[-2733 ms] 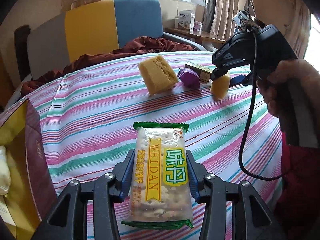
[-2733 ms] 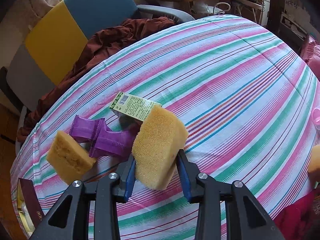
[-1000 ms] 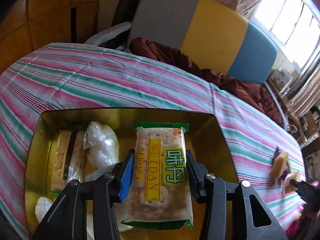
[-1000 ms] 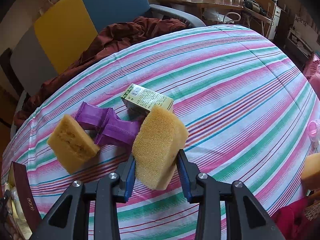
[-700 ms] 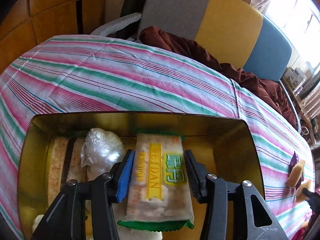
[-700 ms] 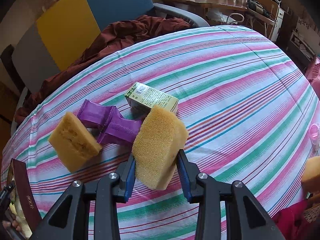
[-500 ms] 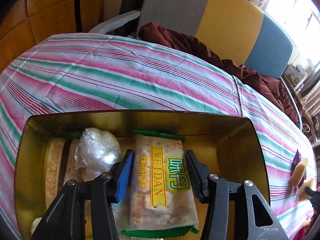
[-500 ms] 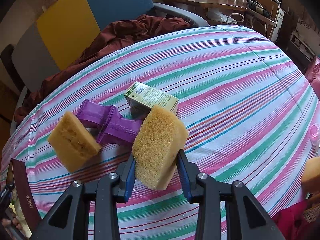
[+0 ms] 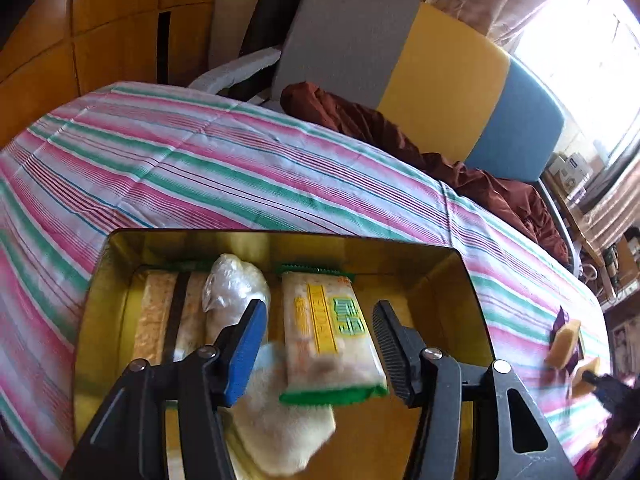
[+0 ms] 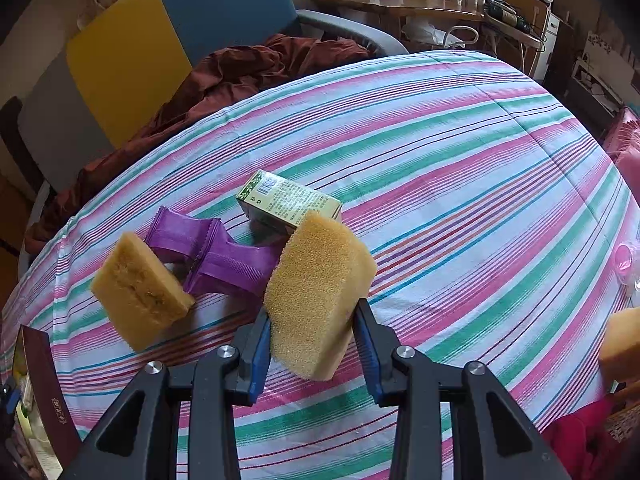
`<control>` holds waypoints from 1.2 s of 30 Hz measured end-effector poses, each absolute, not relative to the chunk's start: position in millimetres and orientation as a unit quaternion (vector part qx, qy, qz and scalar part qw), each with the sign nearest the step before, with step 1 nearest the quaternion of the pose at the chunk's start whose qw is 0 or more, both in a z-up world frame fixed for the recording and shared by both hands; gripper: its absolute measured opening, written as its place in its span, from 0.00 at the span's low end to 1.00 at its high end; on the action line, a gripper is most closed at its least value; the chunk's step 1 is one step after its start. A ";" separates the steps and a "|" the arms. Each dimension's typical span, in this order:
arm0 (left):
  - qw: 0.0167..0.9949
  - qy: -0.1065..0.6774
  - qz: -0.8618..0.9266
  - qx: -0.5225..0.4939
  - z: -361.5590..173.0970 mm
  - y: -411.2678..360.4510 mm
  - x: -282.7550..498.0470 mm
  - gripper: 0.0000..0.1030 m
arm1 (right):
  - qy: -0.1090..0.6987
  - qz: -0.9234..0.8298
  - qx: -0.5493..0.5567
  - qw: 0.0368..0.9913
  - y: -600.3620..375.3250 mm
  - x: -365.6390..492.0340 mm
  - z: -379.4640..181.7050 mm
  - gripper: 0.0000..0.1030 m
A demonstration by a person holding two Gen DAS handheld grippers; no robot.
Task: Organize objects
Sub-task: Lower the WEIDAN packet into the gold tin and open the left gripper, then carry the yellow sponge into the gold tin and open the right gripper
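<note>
In the left wrist view a gold tin box (image 9: 464, 292) lies open on the striped cloth. A cracker packet (image 9: 326, 332) with green ends lies inside it, between the jaws of my left gripper (image 9: 320, 344), which are opening and no longer touch it. Clear-wrapped snacks (image 9: 234, 286) and a pale wrapped piece (image 9: 280, 420) lie beside it. In the right wrist view my right gripper (image 10: 312, 340) is shut on a yellow sponge (image 10: 316, 300), held above the cloth. A second sponge (image 10: 138, 288), a purple packet (image 10: 212, 252) and a small green carton (image 10: 288, 202) lie just beyond.
A grey, yellow and blue sofa (image 9: 420, 56) with a dark red cloth (image 10: 248, 68) stands behind the table. The box's maroon wall (image 10: 44, 384) shows at the lower left of the right wrist view. A pink object (image 10: 626, 260) and another sponge (image 10: 624, 340) sit at the right edge.
My left gripper carried the cracker packet over the tin box, lowered it in and spread its jaws off it. The right gripper has kept still with its sponge.
</note>
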State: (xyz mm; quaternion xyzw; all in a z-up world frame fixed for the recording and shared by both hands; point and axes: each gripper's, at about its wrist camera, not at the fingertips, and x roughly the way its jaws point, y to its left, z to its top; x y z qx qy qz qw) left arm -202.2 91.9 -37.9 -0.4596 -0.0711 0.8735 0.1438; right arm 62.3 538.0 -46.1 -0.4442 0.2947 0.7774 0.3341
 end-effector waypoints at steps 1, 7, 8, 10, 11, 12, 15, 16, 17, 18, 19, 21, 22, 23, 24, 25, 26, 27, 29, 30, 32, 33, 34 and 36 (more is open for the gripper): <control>0.148 -0.067 0.877 -0.452 -33.8 89.9 -192.2 0.55 | 0.295 0.781 -0.438 0.334 538.0 63.3 -43.5 0.36; 0.150 -0.017 0.902 -0.404 -16.9 74.5 -132.1 0.58 | 0.281 0.806 -0.402 0.331 532.0 66.1 -25.5 0.36; 0.148 -0.009 0.905 -0.398 -15.4 71.9 -123.5 0.59 | 0.279 0.810 -0.399 0.327 530.0 65.1 -23.9 0.36; 0.142 0.001 0.910 -0.390 -14.0 65.8 -109.6 0.61 | 0.268 0.817 -0.396 0.323 525.2 62.8 -21.0 0.36; 0.141 0.004 0.911 -0.387 -13.4 63.1 -103.7 0.61 | 0.263 0.820 -0.395 0.320 522.1 61.2 -19.8 0.36; 0.139 0.005 0.912 -0.385 -13.1 60.5 -98.6 0.62 | 0.259 0.823 -0.394 0.316 519.3 60.2 -18.5 0.36; 0.132 0.010 0.916 -0.378 -13.1 51.7 -84.1 0.63 | 0.242 0.831 -0.393 0.310 510.8 58.3 -16.0 0.36; 0.129 0.014 0.918 -0.376 -13.5 49.7 -80.1 0.63 | 0.238 0.834 -0.393 0.306 508.1 57.6 -15.5 0.36; 0.127 0.017 0.919 -0.373 -14.1 47.8 -76.9 0.64 | 0.234 0.836 -0.393 0.302 505.1 56.7 -14.8 0.36; 0.126 0.021 0.920 -0.371 -15.0 45.5 -72.9 0.64 | 0.229 0.839 -0.393 0.298 502.0 56.1 -14.4 0.36; 0.125 0.022 0.920 -0.370 -16.1 43.3 -69.4 0.64 | 0.225 0.841 -0.394 0.294 498.3 55.3 -13.7 0.36; 0.124 0.022 0.920 -0.372 -18.0 39.3 -65.1 0.64 | 0.223 0.848 -0.391 0.279 490.9 54.8 -11.0 0.36; 0.124 0.024 0.920 -0.371 -18.4 37.5 -63.2 0.64 | 0.218 0.852 -0.390 0.272 486.4 54.3 -8.6 0.36; 0.122 0.026 0.921 -0.369 -18.4 36.0 -60.9 0.65 | 0.212 0.856 -0.390 0.265 480.5 54.1 -6.0 0.36; 0.120 0.029 0.922 -0.367 -18.8 35.6 -59.7 0.65 | 0.205 0.860 -0.390 0.257 473.7 54.0 -3.1 0.36; 0.119 0.033 0.923 -0.366 -19.0 35.2 -58.4 0.65 | 0.198 0.864 -0.390 0.249 466.4 53.6 0.0 0.36; 0.118 0.037 0.923 -0.364 -19.0 34.9 -57.0 0.66 | 0.191 0.868 -0.390 0.241 458.5 53.1 3.2 0.36; 0.118 0.040 0.924 -0.363 -18.9 34.8 -55.8 0.66 | 0.186 0.872 -0.390 0.230 450.4 52.6 5.9 0.36; 0.117 0.039 0.924 -0.362 -18.9 33.5 -54.6 0.66 | 0.180 0.879 -0.395 0.196 431.2 48.4 10.3 0.36; 0.118 0.037 0.924 -0.363 -18.9 33.0 -54.7 0.67 | 0.172 0.883 -0.398 0.179 420.0 45.4 12.7 0.36; 0.117 0.035 0.924 -0.363 -19.0 31.7 -54.6 0.67 | 0.152 0.891 -0.403 0.142 392.8 37.8 18.3 0.36; 0.117 0.035 0.924 -0.362 -18.9 31.3 -54.4 0.67 | 0.144 0.895 -0.405 0.123 378.4 33.1 21.0 0.36; 0.116 0.036 0.925 -0.360 -18.5 30.9 -53.9 0.67 | 0.135 0.898 -0.406 0.103 363.4 28.2 23.9 0.36; 0.114 0.039 0.926 -0.359 -18.2 29.8 -53.4 0.67 | 0.121 0.902 -0.409 0.059 332.1 19.1 27.5 0.36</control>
